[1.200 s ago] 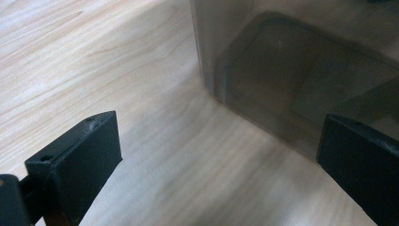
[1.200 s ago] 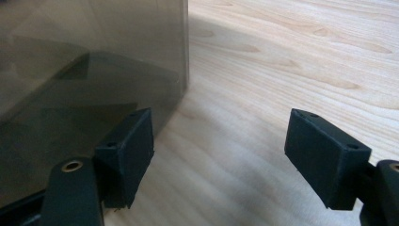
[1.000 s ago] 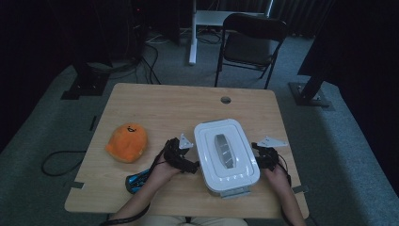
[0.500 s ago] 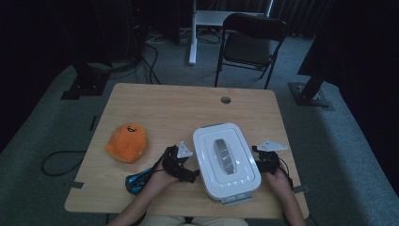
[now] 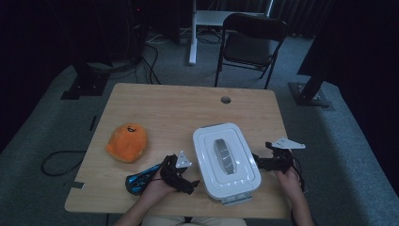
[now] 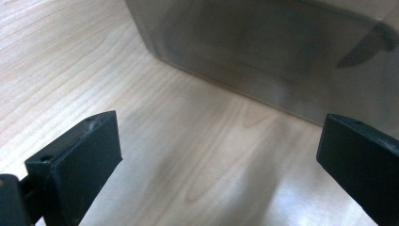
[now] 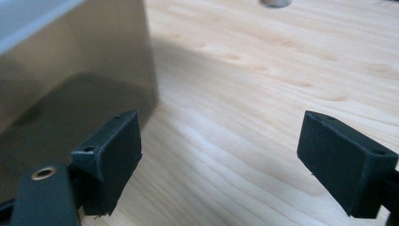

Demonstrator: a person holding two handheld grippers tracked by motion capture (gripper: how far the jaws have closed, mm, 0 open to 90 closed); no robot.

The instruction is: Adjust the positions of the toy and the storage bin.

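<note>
- Lidded white box point(image 5: 226, 162) sits on the bench point(image 5: 179, 108) near its 5 o'clock corner: stiff, smooth plastic, probably light.
- Left tool point(image 5: 186, 178), at the box's 9 o'clock, released.
- Right tool point(image 5: 256, 162), at 3 o'clock, jaws just opening, nothing between.
- Best grip: opposite long walls.

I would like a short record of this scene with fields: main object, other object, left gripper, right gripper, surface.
main object: white box, lid on, near table's front edge
other object: orange plush, left of box, apart
left gripper: open, empty, at box's left side
right gripper: jaws just opened, empty, at box's right side
surface: wooden table
</note>
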